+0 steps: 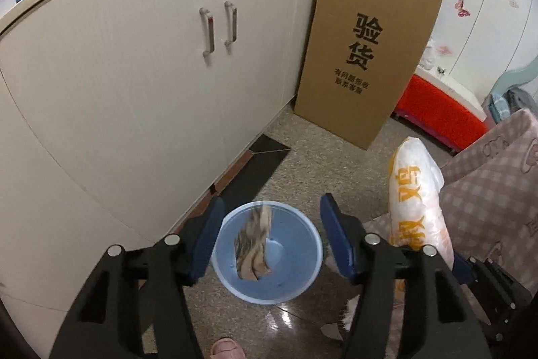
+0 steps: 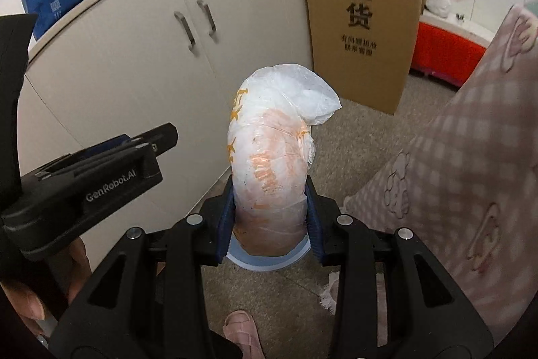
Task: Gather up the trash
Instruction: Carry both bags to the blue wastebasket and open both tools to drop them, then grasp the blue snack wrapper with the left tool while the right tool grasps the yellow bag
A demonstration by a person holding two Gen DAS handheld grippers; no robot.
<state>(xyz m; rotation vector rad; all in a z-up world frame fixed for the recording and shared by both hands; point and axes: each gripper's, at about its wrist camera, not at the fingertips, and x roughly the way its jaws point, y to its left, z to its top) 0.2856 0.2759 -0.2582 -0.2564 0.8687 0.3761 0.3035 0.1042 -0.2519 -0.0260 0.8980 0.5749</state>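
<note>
The blue plastic bin (image 1: 267, 253) stands on the speckled floor (image 1: 302, 164) directly below and between the spread fingers of the left tool (image 1: 269, 241), which grips nothing: a crumpled brown-and-tan wrapper (image 1: 254, 246) shows blurred over the bin's mouth, clear of both pads, apparently dropping in. The right tool (image 2: 270, 217) is clamped on a stuffed white plastic bag (image 2: 272, 157) with orange print, its long axis running forward along the fingers and away from the camera; from the right wrist view a sliver of the bin's rim (image 2: 269, 259) shows just under the bag's near end, so the bag hangs almost over the bin, slightly to the right of it in the left view. The right hand looks the one placed for the next drop, needing only a small shift over the opening. Readable writing: "GenRobot.AI" on the left tool's body (image 2: 111, 180), and large characters "验货" on the cardboard box (image 1: 366, 49) leaning against the cabinet (image 1: 134, 73); the bag's orange characters are too distorted to read.
</note>
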